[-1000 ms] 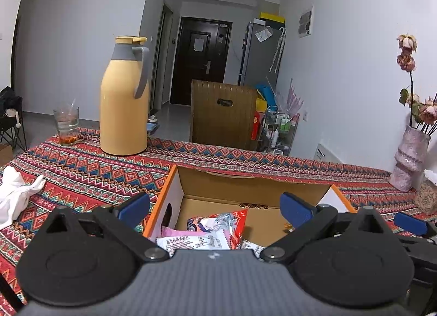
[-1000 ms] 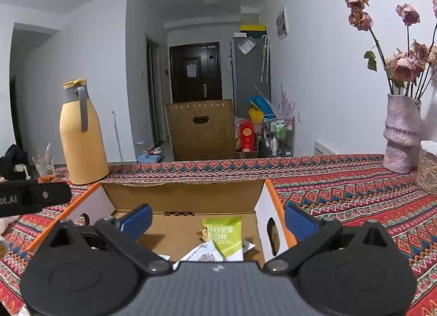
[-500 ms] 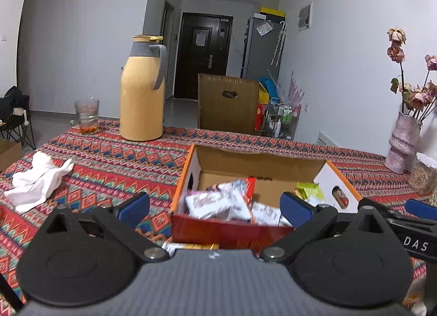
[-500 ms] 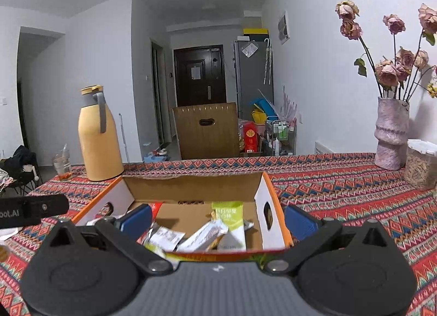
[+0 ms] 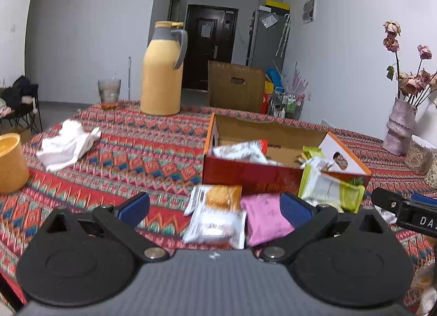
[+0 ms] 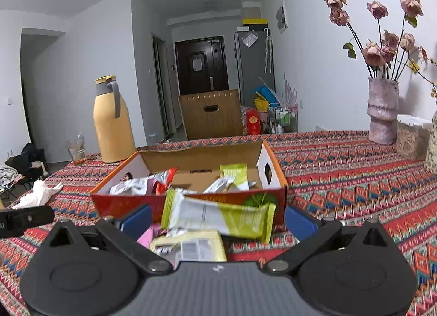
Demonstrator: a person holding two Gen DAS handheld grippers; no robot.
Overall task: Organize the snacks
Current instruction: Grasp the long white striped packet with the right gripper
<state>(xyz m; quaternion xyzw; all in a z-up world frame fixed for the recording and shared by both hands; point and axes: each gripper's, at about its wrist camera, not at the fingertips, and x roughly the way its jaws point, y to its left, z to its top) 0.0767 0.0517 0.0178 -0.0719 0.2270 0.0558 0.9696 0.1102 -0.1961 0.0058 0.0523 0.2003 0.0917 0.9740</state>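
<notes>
An open red and orange cardboard box stands on the patterned tablecloth and holds several snack packets. More packets lie in front of it: an orange and white packet, a white packet, a pink packet and a green and white bar that leans on the box front. My left gripper is open and empty above the loose packets. My right gripper is open and empty, with the green bar between its fingers' line of sight.
A yellow thermos and a glass stand at the back left. A white cloth and an orange cup lie at the left. A pink vase of dried roses and a container stand at the right.
Both grippers have pulled back from over the box toward the table's near side. The box front and the loose packets before it have come into view.
</notes>
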